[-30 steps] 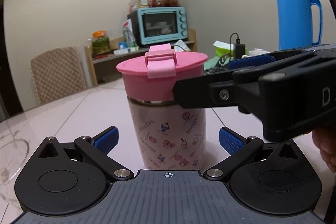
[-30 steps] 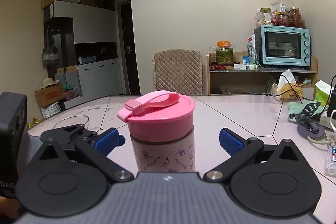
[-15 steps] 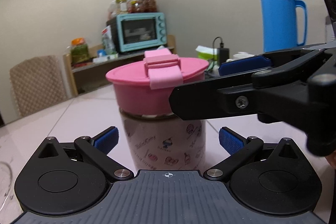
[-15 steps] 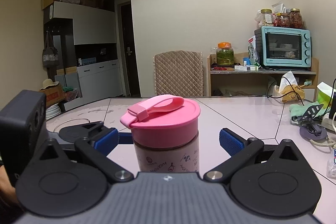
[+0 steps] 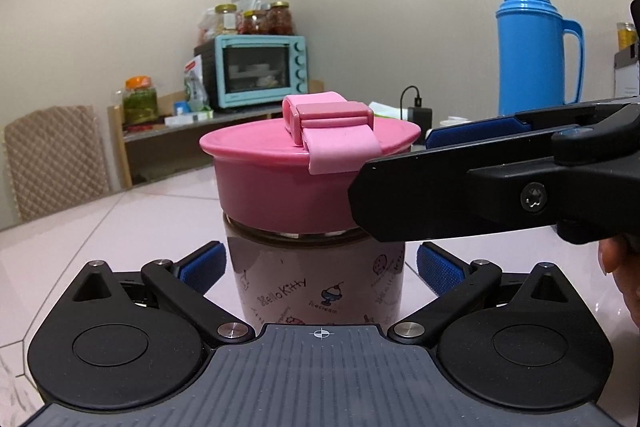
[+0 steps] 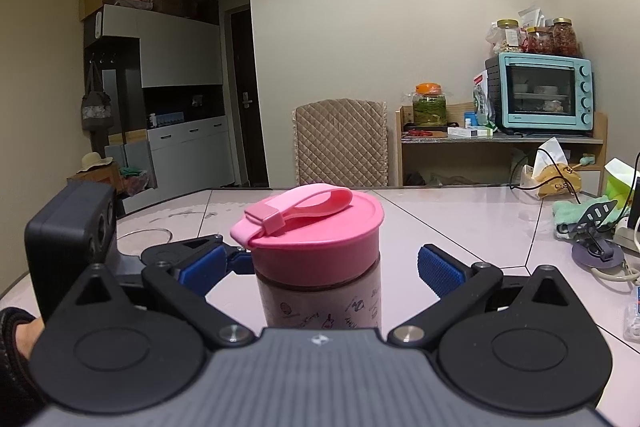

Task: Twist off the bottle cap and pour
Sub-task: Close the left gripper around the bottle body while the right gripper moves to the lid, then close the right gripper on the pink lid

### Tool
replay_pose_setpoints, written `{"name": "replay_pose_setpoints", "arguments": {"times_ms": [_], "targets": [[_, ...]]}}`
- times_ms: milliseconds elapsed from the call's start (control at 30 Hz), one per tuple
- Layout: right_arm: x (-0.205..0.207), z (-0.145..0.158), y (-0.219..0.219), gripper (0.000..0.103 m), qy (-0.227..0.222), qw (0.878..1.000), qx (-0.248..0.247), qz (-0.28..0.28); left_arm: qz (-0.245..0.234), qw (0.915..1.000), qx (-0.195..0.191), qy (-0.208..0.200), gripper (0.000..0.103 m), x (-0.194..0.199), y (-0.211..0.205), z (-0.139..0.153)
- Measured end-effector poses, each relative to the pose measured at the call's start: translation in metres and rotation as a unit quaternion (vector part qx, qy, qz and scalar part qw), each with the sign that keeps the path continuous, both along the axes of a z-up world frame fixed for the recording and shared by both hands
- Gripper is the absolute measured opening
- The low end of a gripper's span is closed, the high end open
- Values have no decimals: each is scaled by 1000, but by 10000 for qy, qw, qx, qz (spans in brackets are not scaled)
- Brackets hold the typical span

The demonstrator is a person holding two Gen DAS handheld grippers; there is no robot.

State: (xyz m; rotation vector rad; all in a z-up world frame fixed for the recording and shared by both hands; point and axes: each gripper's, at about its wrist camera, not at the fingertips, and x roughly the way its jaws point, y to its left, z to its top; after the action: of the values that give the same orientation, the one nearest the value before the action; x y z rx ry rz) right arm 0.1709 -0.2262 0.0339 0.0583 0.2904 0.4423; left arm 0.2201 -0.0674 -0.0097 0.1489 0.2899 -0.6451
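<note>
Moved in closer over the last second: bottle (image 5: 320,267) fills mid-frame now, standing upright on the surface (image 5: 120,227), long axis vertical, pink cap (image 5: 296,175) on top, strap loop toward lower left in the right view. Left claw (image 5: 320,263) spread either side of the body, not touching. Right claw (image 6: 320,263) spread around the cap, not clamped. Looks lined up to grip, cap not unscrewed yet
</note>
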Motion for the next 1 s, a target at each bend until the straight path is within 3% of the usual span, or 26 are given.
{"name": "replay_pose_setpoints", "arguments": {"times_ms": [400,500,567,1000], "targets": [[5,-1,1,103,36,10000,56,-25,-47,9997,-215,42,102,10,4,0],[6,0,2,103,38,10000,48,-19,-52,9997,-215,75,99,12,5,0],[7,0,3,103,36,10000,47,-13,-97,9997,-201,97,90,12,5,0],[16,-2,11,103,102,9999,-109,-41,-175,9997,-145,130,90,14,5,-1]]}}
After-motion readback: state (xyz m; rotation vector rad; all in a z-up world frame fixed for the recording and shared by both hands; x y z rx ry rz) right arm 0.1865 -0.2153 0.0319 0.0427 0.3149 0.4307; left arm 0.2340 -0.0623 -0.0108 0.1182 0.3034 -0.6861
